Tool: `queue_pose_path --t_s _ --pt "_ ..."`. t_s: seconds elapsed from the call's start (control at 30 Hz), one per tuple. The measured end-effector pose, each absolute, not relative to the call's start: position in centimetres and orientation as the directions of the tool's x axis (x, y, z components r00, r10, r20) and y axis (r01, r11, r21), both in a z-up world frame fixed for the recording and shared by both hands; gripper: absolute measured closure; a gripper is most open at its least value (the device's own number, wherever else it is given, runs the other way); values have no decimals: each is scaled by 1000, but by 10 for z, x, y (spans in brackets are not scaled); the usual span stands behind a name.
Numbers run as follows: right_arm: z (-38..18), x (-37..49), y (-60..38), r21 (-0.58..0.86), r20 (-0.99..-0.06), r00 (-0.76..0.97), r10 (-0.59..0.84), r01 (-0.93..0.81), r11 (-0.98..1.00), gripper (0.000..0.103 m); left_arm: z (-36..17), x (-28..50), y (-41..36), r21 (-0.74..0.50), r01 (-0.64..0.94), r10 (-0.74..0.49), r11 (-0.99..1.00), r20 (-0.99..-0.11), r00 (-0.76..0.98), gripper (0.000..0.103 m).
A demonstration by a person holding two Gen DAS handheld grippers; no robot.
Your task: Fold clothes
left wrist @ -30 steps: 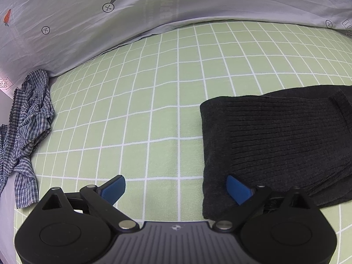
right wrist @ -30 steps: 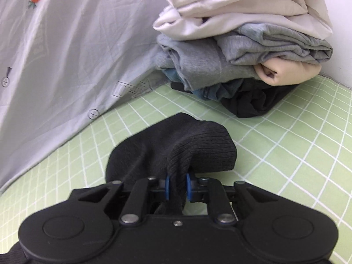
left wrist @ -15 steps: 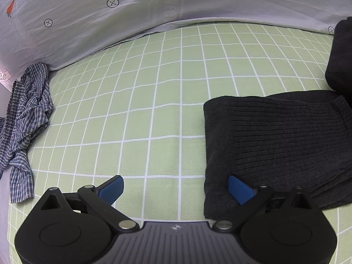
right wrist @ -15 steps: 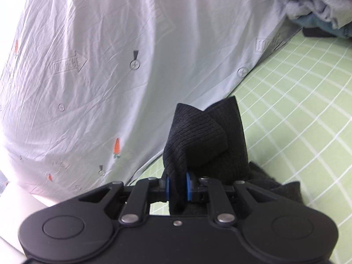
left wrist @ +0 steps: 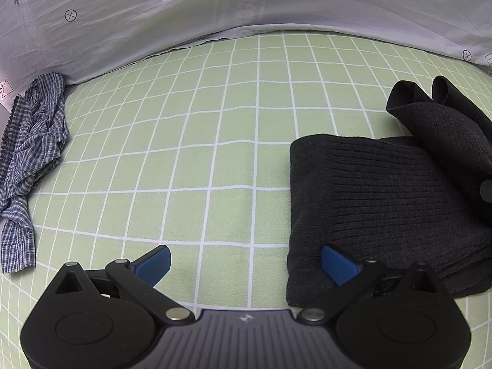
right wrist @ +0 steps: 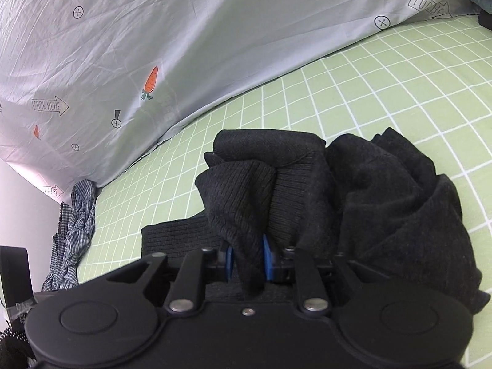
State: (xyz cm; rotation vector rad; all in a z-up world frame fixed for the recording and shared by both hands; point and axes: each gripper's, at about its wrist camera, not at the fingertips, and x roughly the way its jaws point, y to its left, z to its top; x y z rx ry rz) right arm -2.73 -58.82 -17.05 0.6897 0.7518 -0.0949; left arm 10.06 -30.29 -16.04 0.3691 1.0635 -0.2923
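- Left wrist view, far left: crumpled checked shirt [left wrist: 30, 160] against the edge of the green grid bedsheet [left wrist: 190, 141], well apart from the work, probably waiting for a later fold.
- Middle: wide bare stretch of bedsheet, open room for laying the fold down or sliding the bundle; grey printed sheet [left wrist: 215, 3] rising behind as the far limit.
- Left gripper [left wrist: 244, 264] low over the bed, blue fingers [left wrist: 153, 263] spread wide, nothing between them; right finger over the near corner of the dark ribbed sweater [left wrist: 369, 196], likely to pin it down.
- Sweater flat on the bed right of centre, its left edge straight.
- Right wrist view: right gripper [right wrist: 247, 261] with fingers pressed together, pinching a raised flap of the sweater, apparently carrying it over the flat part.
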Motion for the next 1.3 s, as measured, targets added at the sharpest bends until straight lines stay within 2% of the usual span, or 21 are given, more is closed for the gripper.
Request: queue_pose_path --t_s 0.1,0.63,0.8,0.9,0.97,1.07,1.17,1.23,1.3 --pt "-169 -28 -587 544 -660 735 158 321 775 76 -160 100 -302 150 404 -58 902 -887 457 0" --pt "-172 -25 -587 543 -671 723 164 328 773 75 -161 99 -302 137 395 -66 909 -887 458 0" --pt "-171 -25 -588 560 -668 724 172 336 757 70 -161 99 -303 140 399 -65 906 -886 458 0" --pt "-169 -26 -588 588 -651 734 195 325 741 55 -161 98 -303 144 399 -63 906 -884 462 0" --pt "-165 -26 -587 607 -629 747 216 299 736 34 -161 99 -302 141 397 -64 907 -885 461 0" --pt "-156 -27 -585 620 -595 769 234 253 743 15 -161 99 -301 137 395 -66 908 -886 459 0" --pt "-143 -33 -586 607 -559 804 200 233 760 2 -161 98 -302 138 394 -65 908 -886 460 0" --pt "-134 -39 -589 572 -540 830 141 239 784 1 -161 99 -301 138 395 -65 909 -886 459 0" --pt "-126 -42 -591 478 -561 827 19 306 824 1 -161 100 -301 135 392 -64 910 -889 454 0"
